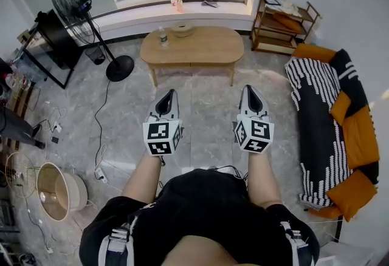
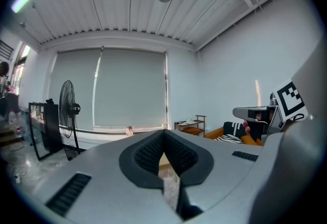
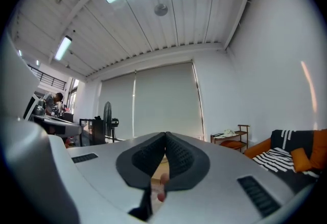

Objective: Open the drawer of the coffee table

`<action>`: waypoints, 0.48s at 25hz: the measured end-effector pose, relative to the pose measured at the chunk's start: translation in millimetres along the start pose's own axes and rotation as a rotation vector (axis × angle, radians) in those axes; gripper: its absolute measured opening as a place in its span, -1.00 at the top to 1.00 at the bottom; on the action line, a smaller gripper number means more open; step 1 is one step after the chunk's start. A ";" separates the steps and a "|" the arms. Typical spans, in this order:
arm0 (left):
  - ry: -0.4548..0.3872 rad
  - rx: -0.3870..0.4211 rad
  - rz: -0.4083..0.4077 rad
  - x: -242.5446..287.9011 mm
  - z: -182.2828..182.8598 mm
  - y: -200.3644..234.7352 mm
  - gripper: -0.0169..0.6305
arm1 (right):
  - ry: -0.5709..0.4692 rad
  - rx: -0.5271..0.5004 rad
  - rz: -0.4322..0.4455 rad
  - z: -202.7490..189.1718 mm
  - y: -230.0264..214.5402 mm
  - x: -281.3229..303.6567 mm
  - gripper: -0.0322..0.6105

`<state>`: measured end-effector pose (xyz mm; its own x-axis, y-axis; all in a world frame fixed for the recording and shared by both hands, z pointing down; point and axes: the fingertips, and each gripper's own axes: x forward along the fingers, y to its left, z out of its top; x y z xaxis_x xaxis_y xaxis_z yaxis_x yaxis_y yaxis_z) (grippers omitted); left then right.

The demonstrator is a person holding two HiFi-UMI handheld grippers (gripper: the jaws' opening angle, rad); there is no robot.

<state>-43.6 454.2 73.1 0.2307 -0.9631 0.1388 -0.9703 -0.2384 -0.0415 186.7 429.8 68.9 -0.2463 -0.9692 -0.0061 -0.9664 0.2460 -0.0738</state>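
The oval wooden coffee table (image 1: 192,46) stands ahead of me near the window wall; its drawer front (image 1: 191,65) sits closed under the top. My left gripper (image 1: 166,93) and right gripper (image 1: 251,88) hover side by side above the floor, well short of the table, both pointing toward it. Both are shut with nothing between the jaws. In the left gripper view the left gripper (image 2: 164,136) shows its tips meeting, with a sliver of the table behind. In the right gripper view the right gripper (image 3: 165,138) is likewise closed.
A bowl (image 1: 182,30) and a bottle (image 1: 163,37) stand on the table. A standing fan (image 1: 91,22) and black stand (image 1: 51,46) are at the left, a striped sofa (image 1: 331,119) at the right, a wooden shelf (image 1: 282,25) back right. Cables and a basket (image 1: 58,189) lie on the left floor.
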 end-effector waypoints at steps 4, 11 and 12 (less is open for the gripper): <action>0.012 0.011 0.017 34.8 0.1 -30.9 0.90 | 0.012 0.014 0.018 -8.5 -44.8 19.4 0.86; 0.033 0.047 0.031 74.2 1.0 -62.7 0.90 | 0.016 0.041 0.036 -15.3 -91.1 44.8 0.86; 0.034 0.053 0.032 78.1 1.8 -64.2 0.90 | 0.016 0.041 0.039 -15.8 -93.3 47.4 0.86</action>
<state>36.8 394.1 84.9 0.1964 -0.9656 0.1705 -0.9716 -0.2150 -0.0986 264.1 361.1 91.3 -0.2852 -0.9584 0.0060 -0.9523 0.2827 -0.1148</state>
